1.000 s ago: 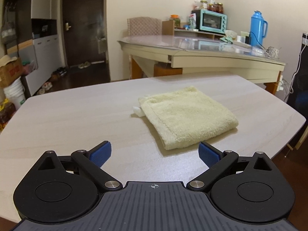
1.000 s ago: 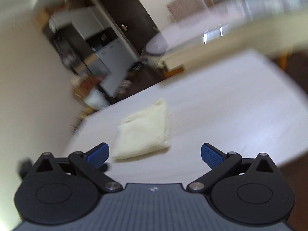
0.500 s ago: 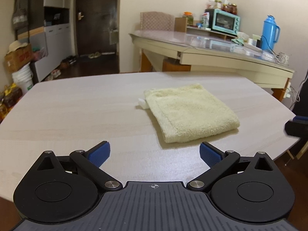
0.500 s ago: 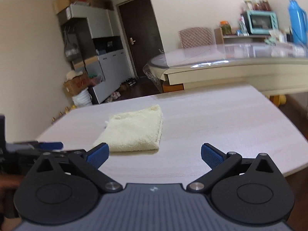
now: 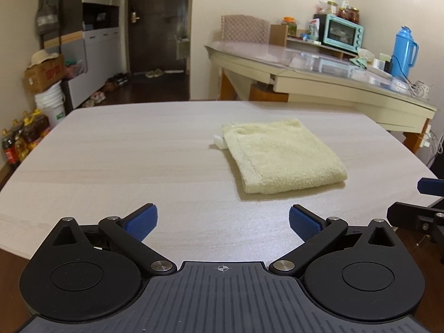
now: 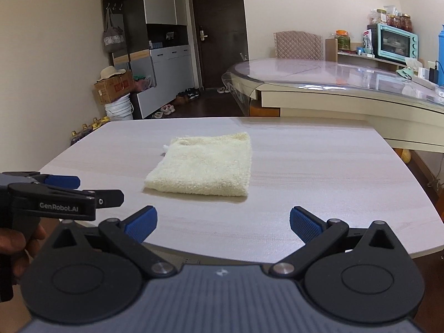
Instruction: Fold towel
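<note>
A pale yellow towel [image 5: 280, 155] lies folded into a thick rectangle on the light wood table [image 5: 111, 152]; it also shows in the right wrist view [image 6: 205, 165]. A small white tag [image 5: 218, 141] sticks out at its far left corner. My left gripper [image 5: 223, 222] is open and empty, held near the table's front edge, short of the towel. My right gripper [image 6: 223, 222] is open and empty, also at the front edge. Each gripper shows in the other's view: the right one at the far right [image 5: 416, 208], the left one at the far left [image 6: 63, 194].
A second table [image 5: 319, 77] with a glass top stands behind, holding a teal oven [image 5: 342, 32] and a blue flask [image 5: 402, 50]. Boxes, a white bucket [image 5: 51, 102] and bottles [image 5: 22, 138] stand on the floor at the left. A dark door [image 6: 219, 30] is at the back.
Both grippers have pulled back from the towel and levelled out. The right wrist view swung from tilted and blurred to steady. The towel has not moved.
</note>
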A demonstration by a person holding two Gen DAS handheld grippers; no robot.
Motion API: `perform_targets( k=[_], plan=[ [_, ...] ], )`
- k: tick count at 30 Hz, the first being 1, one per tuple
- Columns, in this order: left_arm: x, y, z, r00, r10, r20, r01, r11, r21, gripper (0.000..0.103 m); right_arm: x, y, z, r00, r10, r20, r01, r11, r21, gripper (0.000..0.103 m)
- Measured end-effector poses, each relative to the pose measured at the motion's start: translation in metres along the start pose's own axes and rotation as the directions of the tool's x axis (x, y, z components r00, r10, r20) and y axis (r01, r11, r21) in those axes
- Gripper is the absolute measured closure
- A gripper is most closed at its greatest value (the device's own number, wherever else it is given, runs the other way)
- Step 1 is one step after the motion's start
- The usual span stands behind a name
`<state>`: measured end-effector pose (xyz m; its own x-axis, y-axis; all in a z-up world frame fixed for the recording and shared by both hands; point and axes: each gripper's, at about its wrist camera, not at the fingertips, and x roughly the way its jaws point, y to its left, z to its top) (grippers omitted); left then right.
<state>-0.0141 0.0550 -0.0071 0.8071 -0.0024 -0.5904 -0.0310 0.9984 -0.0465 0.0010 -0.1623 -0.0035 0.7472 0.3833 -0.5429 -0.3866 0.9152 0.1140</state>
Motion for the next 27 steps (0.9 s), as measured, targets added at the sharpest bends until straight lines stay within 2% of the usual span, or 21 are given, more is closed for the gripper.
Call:
perform_targets(
  k=[15,27],
  plan=[
    [-0.005,-0.004,-0.001,1.0,-0.006,0.002,0.006,1.0,-0.009,0.0,0.004,0.001,0.004,0.999,0.005,-0.041,-0.006,1.0,-0.003,0.0],
    [-0.004,-0.004,-0.003,1.0,-0.03,0.001,0.03,0.999,-0.03,0.0,0.013,0.001,0.013,0.996,-0.025,-0.081,0.023,0.999,-0.031,0.0]
  ],
)
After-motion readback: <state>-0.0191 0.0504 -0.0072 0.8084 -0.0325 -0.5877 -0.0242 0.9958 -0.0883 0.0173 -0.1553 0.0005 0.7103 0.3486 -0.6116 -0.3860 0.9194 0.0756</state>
